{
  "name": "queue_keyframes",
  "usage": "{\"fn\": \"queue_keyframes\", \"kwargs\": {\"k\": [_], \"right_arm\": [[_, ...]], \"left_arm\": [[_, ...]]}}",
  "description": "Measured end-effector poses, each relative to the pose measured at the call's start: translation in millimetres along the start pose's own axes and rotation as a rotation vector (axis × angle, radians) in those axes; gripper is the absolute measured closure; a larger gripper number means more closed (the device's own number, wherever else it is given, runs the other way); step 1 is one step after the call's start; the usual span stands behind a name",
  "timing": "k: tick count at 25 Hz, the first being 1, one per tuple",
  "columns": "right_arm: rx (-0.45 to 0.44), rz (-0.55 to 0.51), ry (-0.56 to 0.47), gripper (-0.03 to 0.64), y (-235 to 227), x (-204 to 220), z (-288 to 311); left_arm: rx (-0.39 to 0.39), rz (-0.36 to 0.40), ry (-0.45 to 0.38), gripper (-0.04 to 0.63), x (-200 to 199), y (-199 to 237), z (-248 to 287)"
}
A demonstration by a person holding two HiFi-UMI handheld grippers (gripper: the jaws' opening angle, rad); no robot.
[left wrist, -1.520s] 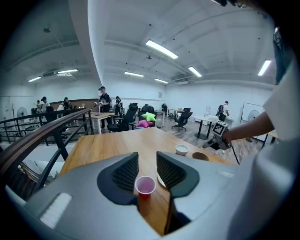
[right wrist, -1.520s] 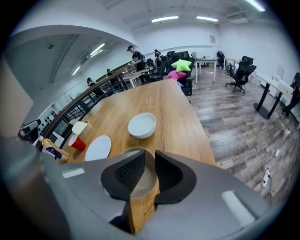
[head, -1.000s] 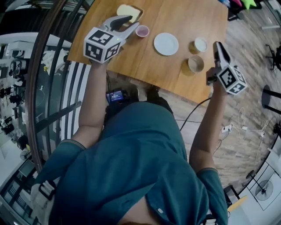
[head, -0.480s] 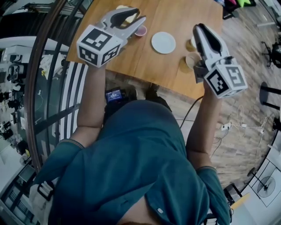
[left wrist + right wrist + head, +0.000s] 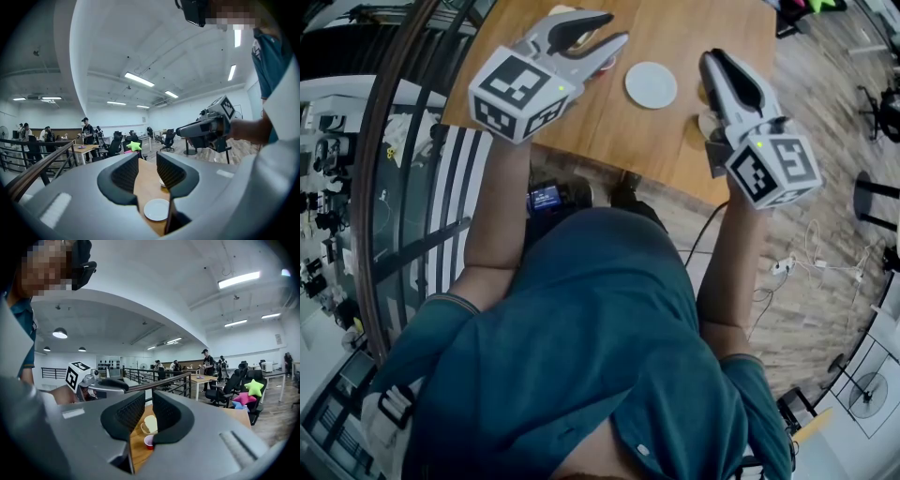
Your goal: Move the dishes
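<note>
Setting: wooden table (image 5: 694, 28), with the person standing at its near edge.
Plate: white plate (image 5: 651, 84), flat on the table about mid-width, clear of both grippers.
Cup: pink cup (image 5: 149, 441), upright on the table's left part, just beside a tan dish (image 5: 150, 423) with a pale slab in it.
Bowl: rim of a bowl (image 5: 704, 123) at the table's right, mostly hidden behind the right gripper.
Left gripper (image 5: 147, 164): raised well above the table; jaws apart with nothing between them, only table and plate seen through the gap.
Right gripper (image 5: 148, 404): raised likewise and turned to face the left one; jaws a narrow gap apart and empty.
Stage: no dish is held. The scene fits equally a pause before a dish is taken and one just after a dish is set down.
Handling, if a dish is taken: the plate lies flat, so it likely needs a pinch on its rim from a low angle. Jaws should open wider than the rim, and the dish should be carried level.
Risk: the cup and tan dish stand close, so a wide jaw could nudge the neighbour.
Change from 1.0 s ago: the right gripper was low off the table's right edge and has swung up and inward, now covering the right-hand bowls. The left gripper has risen. The dishes lie as they did.
</note>
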State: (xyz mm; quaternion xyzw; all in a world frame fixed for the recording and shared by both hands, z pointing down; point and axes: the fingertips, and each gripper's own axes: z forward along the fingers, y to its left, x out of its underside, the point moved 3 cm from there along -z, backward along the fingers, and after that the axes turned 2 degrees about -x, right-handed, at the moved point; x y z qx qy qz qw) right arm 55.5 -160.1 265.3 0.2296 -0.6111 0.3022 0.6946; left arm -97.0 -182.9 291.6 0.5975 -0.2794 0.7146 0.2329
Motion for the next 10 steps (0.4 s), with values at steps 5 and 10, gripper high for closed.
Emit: {"fn": "queue_keyframes", "kwargs": {"k": [5,10], "right_arm": [[0.010,0.004,0.009,0.569,-2.1,3.9,1.1],[0.015,0.007,0.017,0.569,-3.7,11.0,3.3]], "left_arm": [[0.001,0.000,0.000,0.474,2.0,1.2,1.0],[-0.003,-0.003,0.000,0.474,8.6,2.9,1.9]]}}
